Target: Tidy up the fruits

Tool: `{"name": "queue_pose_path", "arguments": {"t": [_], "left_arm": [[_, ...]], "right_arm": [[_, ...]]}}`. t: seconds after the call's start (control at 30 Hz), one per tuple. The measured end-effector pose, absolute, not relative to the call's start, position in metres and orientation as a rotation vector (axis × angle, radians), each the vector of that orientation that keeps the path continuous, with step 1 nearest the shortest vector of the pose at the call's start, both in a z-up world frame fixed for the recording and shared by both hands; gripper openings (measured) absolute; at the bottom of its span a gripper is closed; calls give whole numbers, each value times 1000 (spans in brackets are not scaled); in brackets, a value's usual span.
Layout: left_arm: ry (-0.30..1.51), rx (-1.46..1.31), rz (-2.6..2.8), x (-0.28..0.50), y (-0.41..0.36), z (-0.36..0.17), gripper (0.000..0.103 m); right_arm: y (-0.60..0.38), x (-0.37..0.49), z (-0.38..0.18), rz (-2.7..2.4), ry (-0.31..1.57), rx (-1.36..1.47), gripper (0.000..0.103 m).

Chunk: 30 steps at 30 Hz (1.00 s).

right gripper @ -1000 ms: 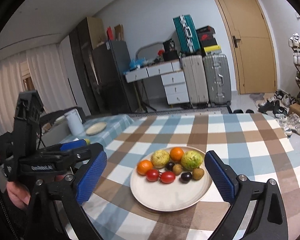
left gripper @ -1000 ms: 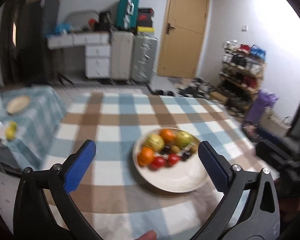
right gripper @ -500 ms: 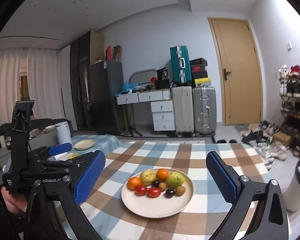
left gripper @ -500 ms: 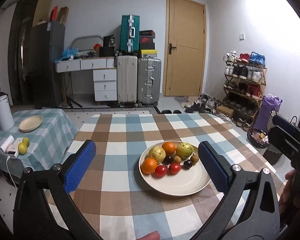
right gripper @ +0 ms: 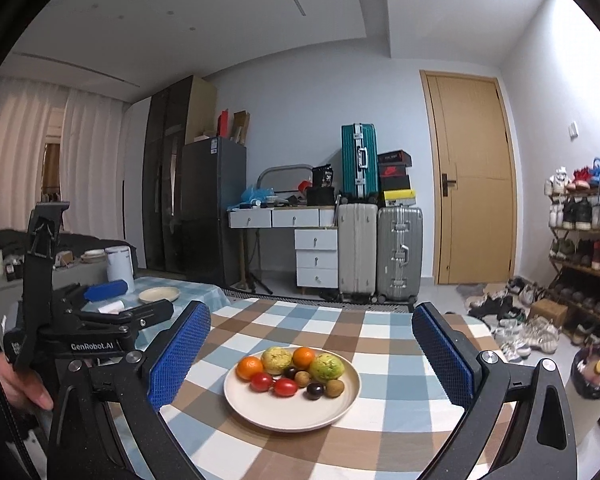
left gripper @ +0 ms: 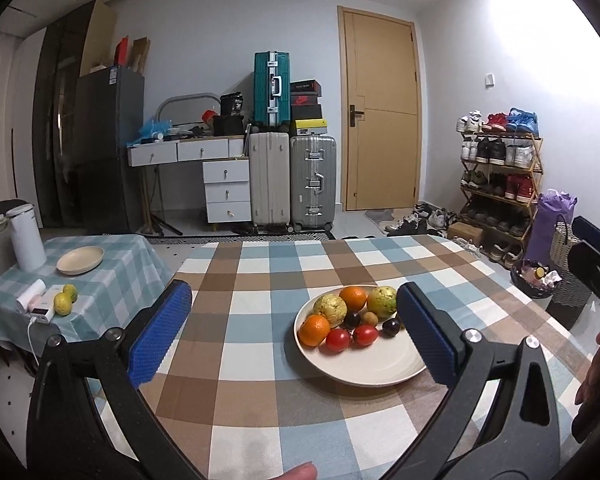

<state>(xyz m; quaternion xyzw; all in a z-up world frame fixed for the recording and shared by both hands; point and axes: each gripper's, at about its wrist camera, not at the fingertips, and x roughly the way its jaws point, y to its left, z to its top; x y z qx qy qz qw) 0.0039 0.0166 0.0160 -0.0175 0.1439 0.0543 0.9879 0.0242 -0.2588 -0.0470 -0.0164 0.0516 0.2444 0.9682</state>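
A cream plate [left gripper: 380,376] [right gripper: 284,416] on the checked table holds two oranges [left gripper: 314,330], two yellow-green guavas [left gripper: 381,303], two red tomatoes [right gripper: 286,387], dark plums and small brown fruits. My left gripper [left gripper: 294,330] is open and empty, held above the table just left of the plate. My right gripper [right gripper: 312,356] is open and empty, held back from the plate, which shows between its fingers. The left gripper also shows at the left of the right wrist view.
A low side table [left gripper: 112,276] at the left carries an empty cream plate [left gripper: 80,260], two lemons [left gripper: 62,303], a white canister and a charger. Suitcases, drawers, a door and a shoe rack stand behind. A bin [left gripper: 534,282] stands at the table's right.
Both cameras have tilted up and drawn back, so the plate sits lower and smaller in view. Both grippers stay open and the fruits have not moved.
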Motion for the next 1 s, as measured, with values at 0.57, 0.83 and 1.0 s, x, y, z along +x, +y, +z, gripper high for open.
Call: {"name": "queue_pose_path", "arguments": {"t": [0.57, 0.83, 1.0], "left_arm": [[280, -21, 127, 20, 22, -39, 102], [298, -22, 119, 35, 26, -56, 102], [333, -49, 85, 43, 32, -60, 102]], "right_arm": [[-260, 48, -104, 525, 200, -50, 103], [-253, 65, -116, 531, 281, -76, 103], [-244, 72, -122, 533, 322, -101, 103]]}}
